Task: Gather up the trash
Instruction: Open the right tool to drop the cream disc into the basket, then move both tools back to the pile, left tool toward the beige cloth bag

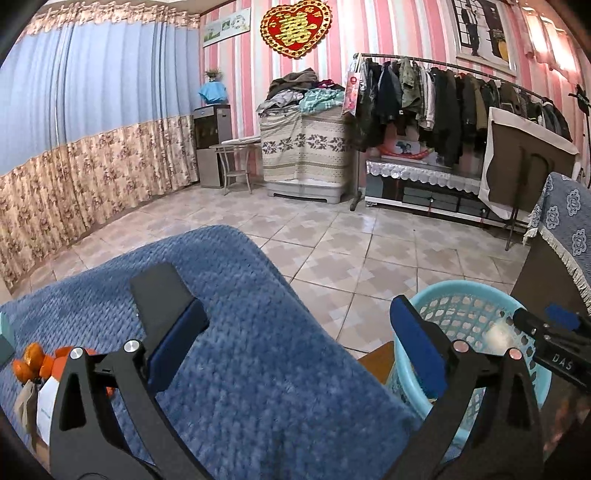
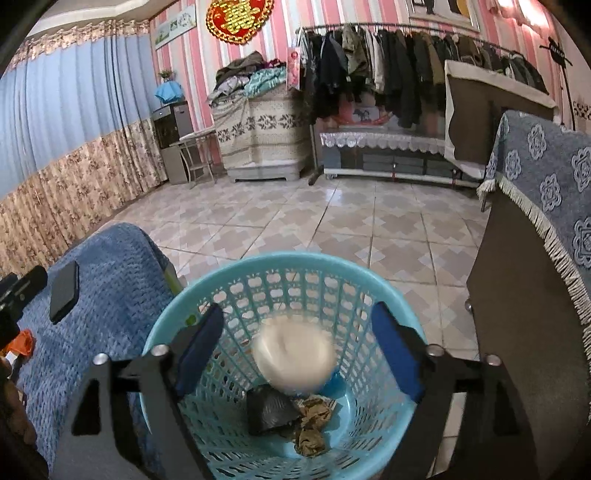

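The right tongs (image 2: 295, 347) gape wide over the blue basket (image 2: 166, 325), gripping nothing; a blurred pale lump (image 2: 293, 356) sits between the pads, touching neither. Crumpled trash (image 2: 310, 424) lies at six o'clock below it. The left tongs (image 1: 295, 343) stand fully open and empty above the blue blanket (image 1: 258, 369).

White letters "DAS" on the right gripper (image 1: 554, 328) body, seen in the left wrist view. Gold double-happiness character "囍" on the red heart wall ornament (image 1: 295, 27), also in the right wrist view. Wall poster and carton text too small to read.
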{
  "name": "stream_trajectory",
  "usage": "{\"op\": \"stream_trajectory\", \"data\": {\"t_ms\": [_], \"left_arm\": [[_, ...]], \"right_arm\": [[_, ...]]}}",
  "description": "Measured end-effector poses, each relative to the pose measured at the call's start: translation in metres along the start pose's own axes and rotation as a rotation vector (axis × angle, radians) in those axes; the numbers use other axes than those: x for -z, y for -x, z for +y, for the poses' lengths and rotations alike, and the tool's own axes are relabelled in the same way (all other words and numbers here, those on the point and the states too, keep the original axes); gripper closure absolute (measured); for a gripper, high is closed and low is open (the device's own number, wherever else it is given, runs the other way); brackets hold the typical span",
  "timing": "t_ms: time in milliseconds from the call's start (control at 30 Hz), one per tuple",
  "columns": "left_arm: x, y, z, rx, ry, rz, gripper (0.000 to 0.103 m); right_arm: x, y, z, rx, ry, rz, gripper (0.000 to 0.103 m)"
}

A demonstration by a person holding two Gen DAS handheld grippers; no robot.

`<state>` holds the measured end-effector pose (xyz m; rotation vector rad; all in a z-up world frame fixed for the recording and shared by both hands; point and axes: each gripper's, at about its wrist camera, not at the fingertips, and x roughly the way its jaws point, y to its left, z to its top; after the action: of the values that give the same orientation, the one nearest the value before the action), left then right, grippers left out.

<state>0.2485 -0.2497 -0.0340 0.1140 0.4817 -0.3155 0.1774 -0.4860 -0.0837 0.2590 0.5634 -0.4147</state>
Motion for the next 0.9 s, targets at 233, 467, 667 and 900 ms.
{"op": "stream_trajectory", "data": {"t_ms": [233, 467, 667, 900], "left_arm": [[0.004, 0.012, 0.015, -0.025, 0.006, -0.004, 0.005], [0.011, 0.029, 0.044, -0.058, 0.025, -0.003, 0.005], [0.021, 0.048, 0.08, -0.104, 0.048, 0.004, 0.005], [0.05, 0.069, 0.133, -0.169, 0.111, 0.046, 0.005]], "right_arm": [[0.0, 0.002, 0.008, 0.009, 0.031, -0.001, 0.008], [-0.003, 0.009, 0.014, 0.004, 0.036, -0.014, 0.008], [-0.002, 0.012, 0.029, -0.01, 0.058, -0.02, 0.008], [0.008, 0.01, 0.056, -0.045, 0.111, -0.001, 0.008]]}}
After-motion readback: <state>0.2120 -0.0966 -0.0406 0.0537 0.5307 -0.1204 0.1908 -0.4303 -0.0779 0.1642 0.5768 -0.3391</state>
